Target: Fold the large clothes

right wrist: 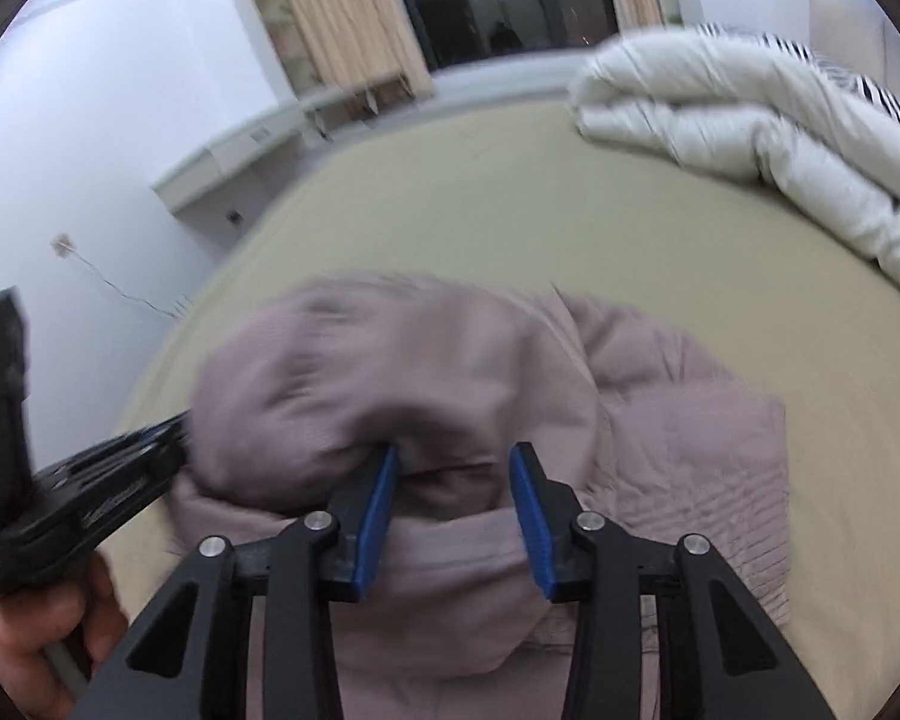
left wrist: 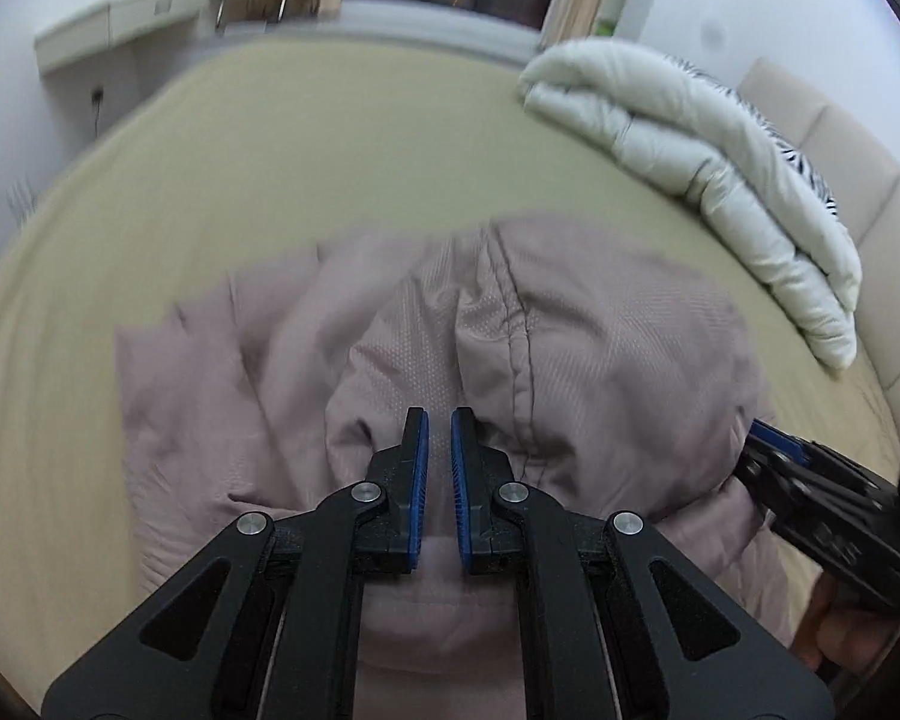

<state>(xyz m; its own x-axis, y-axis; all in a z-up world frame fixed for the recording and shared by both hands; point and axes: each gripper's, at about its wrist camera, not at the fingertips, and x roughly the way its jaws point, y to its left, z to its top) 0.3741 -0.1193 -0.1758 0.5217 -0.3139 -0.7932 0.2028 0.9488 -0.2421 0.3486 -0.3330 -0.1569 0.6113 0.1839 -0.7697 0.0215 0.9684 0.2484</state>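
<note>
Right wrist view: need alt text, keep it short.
The right tongs, jaws apart, hover over a rumpled mauve jacket on a beige bed. The left tongs, held in a hand, reach the jacket's left edge; a folded white duvet lies at upper right.

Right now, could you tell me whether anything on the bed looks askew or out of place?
The mauve jacket lies bunched and rumpled on the tan sheet, its hood puffed up, not yet a neat fold. The white duvet sits loosely heaped along the far right side near the headboard. Nothing looks spilled or damaged.
</note>
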